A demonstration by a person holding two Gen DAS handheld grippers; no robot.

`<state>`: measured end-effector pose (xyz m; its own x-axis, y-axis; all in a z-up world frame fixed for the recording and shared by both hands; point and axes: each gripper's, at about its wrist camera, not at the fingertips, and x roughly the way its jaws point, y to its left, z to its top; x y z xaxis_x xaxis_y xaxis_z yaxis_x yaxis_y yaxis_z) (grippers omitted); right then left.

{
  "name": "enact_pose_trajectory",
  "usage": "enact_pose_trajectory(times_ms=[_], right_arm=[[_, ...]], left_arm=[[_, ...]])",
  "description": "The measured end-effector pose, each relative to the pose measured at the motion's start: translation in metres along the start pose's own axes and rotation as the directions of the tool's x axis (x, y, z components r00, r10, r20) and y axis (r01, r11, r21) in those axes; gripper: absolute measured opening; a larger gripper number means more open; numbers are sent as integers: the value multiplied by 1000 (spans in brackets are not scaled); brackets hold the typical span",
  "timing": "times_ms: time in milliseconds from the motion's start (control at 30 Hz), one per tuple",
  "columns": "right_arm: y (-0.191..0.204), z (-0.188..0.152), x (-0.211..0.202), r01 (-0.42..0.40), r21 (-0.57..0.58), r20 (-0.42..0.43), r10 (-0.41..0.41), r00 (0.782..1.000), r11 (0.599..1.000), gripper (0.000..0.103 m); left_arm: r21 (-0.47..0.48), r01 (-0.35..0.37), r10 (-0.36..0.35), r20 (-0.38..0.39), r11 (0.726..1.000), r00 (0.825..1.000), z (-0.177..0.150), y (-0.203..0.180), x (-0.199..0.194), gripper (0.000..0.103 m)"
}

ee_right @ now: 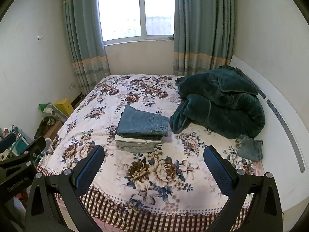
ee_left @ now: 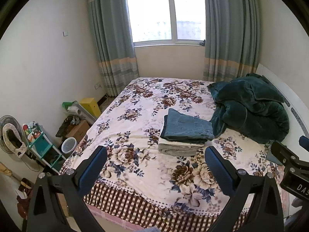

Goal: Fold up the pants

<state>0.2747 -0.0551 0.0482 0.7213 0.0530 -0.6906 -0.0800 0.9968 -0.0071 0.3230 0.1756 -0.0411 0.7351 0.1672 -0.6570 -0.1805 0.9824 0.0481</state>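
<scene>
Both tools empty, fingers spread wide: left tool (ee_left: 155, 171), right tool (ee_right: 154, 169), hovering over the near edge of the bed (ee_right: 164, 197). Ahead, mid-bed: stack of folded pants (ee_right: 142, 130), denim on top. Unfolded jeans (ee_right: 250, 147) lie crumpled to the right near the headboard, beside the green blanket (ee_right: 222, 100). Judgement: right tool is nearer; reach goes forward and right. Long axis unclear, bunched.
</scene>
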Motion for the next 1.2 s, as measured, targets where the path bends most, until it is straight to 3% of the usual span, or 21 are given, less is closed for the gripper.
enact_pose_trajectory(times_ms=[1200], right_arm=[[6, -5, 3, -15, -2, -7, 15, 1000, 1000, 103]], left_arm=[[9, -8, 8, 8, 1000, 1000, 5, 3, 0, 103]])
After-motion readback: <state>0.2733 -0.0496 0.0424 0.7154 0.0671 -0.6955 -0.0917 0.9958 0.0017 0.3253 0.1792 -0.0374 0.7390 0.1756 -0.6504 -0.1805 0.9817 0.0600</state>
